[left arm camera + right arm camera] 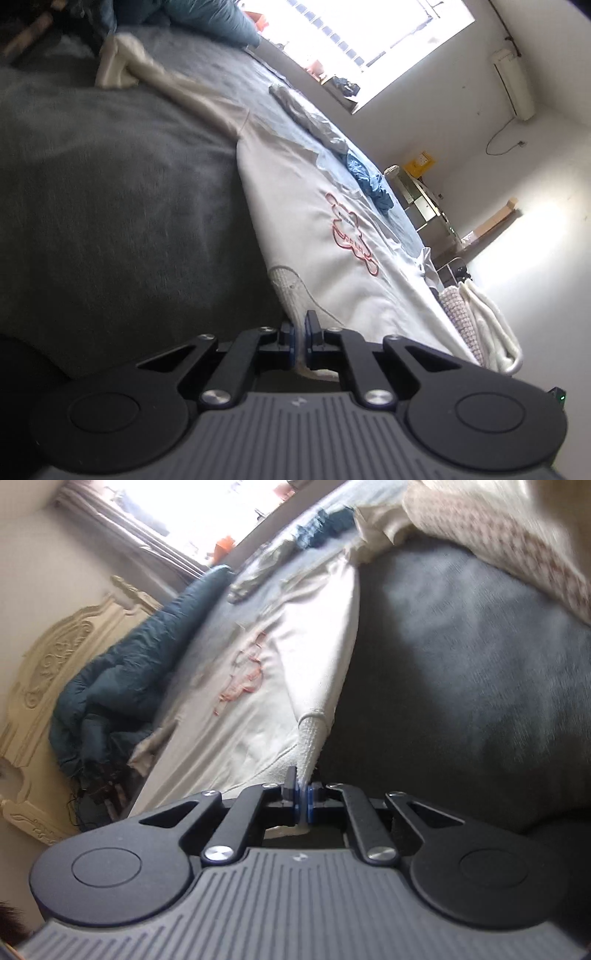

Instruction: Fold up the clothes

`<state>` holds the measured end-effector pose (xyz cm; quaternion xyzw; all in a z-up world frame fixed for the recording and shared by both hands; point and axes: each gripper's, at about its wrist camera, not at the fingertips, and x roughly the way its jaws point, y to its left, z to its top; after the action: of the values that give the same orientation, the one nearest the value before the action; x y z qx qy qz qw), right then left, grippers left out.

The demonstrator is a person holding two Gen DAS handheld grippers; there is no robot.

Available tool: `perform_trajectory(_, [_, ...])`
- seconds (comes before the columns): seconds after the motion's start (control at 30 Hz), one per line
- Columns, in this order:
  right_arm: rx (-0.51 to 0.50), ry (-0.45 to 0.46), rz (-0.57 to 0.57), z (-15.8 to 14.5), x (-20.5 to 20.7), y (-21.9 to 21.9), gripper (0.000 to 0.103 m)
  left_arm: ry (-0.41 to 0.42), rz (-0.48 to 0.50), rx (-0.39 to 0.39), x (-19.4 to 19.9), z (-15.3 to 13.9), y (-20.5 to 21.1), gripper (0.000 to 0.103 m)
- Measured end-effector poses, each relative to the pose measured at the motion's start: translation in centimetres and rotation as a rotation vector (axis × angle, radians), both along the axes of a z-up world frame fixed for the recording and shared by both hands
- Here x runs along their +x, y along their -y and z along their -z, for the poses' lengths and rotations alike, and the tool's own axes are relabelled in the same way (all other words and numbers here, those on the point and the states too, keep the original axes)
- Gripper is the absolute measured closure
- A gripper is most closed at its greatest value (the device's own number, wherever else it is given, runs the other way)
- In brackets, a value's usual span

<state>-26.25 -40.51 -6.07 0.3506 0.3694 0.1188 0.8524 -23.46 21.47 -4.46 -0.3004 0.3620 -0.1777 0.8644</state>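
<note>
Jaws: left gripper, right gripper clamp sweatshirt hem | grey blanket beside | blue garment beyond

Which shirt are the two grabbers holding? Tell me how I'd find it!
Find the big bed with the dark grey blanket. Spread flat across it lies a white sweatshirt, next to a crumpled blue cloth. It is the only one with a red cartoon outline stitched on it, and the left gripper and right gripper each pinch its ribbed edge.
</note>
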Motion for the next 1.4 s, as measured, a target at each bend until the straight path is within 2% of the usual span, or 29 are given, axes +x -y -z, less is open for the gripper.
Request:
perform_trajectory(0.2, [0.021, -0.153, 0.015, 5.0, 0.1, -0.2, 0.1, -0.133, 0.02, 0.063, 1.1, 3.8, 0.7, 0.097])
perform_trajectory(0.27, [-0.039, -0.196, -0.002, 5.6, 0.3, -0.6, 0.096, -0.138, 0.033, 0.128, 1.3, 4.0, 1.0, 0.096])
perform_trajectory(0.37, [-0.159, -0.224, -0.003, 4.4, -0.4, -0.8, 0.093, -0.129, 0.011, 0.239, 0.9, 2.8, 1.3, 0.092])
perform_trajectory(0.47, [-0.333, -0.141, 0.033, 1.1, -2.0, -0.8, 0.092, -0.04, -0.051, 0.294, -0.5, -0.1, 1.0, 0.083])
perform_trajectory(0.5, [-0.397, -0.104, 0.049, -0.2, -2.5, -0.9, 0.092, 0.004, -0.063, 0.304, -0.6, -1.2, 1.1, 0.076])
perform_trajectory(0.57, [-0.472, 0.026, 0.05, -2.3, -2.7, -1.6, 0.092, 0.09, -0.044, 0.295, 0.2, -2.4, 2.2, 0.067])
perform_trajectory(0.63, [-0.484, 0.143, 0.005, -3.2, -1.5, -3.1, 0.092, 0.161, -0.005, 0.265, 1.7, -3.1, 3.8, 0.063])
perform_trajectory(0.73, [-0.507, 0.234, -0.091, -2.4, 2.3, -6.6, 0.092, 0.201, 0.104, 0.179, 5.0, -2.0, 7.6, 0.062])
perform_trajectory(0.8, [-0.524, 0.232, -0.136, -0.9, 5.1, -8.7, 0.093, 0.177, 0.131, 0.193, 7.0, -0.5, 9.9, 0.064])
perform_trajectory(0.83, [-0.533, 0.22, -0.159, -0.1, 6.3, -9.0, 0.094, 0.156, 0.123, 0.228, 7.9, 0.4, 10.7, 0.066])
perform_trajectory(0.9, [-0.582, 0.161, -0.137, 1.6, 7.0, -8.5, 0.094, 0.092, 0.097, 0.284, 9.3, 2.1, 11.1, 0.068])
perform_trajectory(0.93, [-0.608, 0.13, -0.122, 2.5, 7.1, -8.2, 0.095, 0.068, 0.084, 0.286, 9.4, 3.0, 10.6, 0.074])
perform_trajectory(1.0, [-0.608, 0.087, -0.071, 3.5, 6.2, -5.5, 0.1, 0.041, 0.061, 0.209, 9.3, 4.1, 8.7, 0.08])
perform_trajectory(1.07, [-0.593, 0.064, -0.022, 3.4, 5.0, -3.2, 0.103, 0.012, 0.035, 0.131, 8.7, 4.2, 6.6, 0.079])
perform_trajectory(1.13, [-0.613, 0.038, 0.017, 2.6, 4.2, -2.2, 0.098, 0.026, 0.02, 0.148, 8.3, 3.3, 5.6, 0.071])
perform_trajectory(1.2, [-0.607, 0.09, -0.016, 1.4, 5.5, -3.2, 0.096, 0.071, 0.027, 0.182, 8.6, 1.9, 5.7, 0.064])
perform_trajectory(1.33, [-0.585, 0.214, -0.099, -1.1, 8.7, -5.7, 0.096, 0.162, 0.078, 0.209, 11.9, 0.0, 8.9, 0.06])
perform_trajectory(1.4, [-0.581, 0.247, -0.164, -0.9, 12.3, -8.2, 0.096, 0.181, 0.098, 0.224, 13.9, 0.0, 11.2, 0.06])
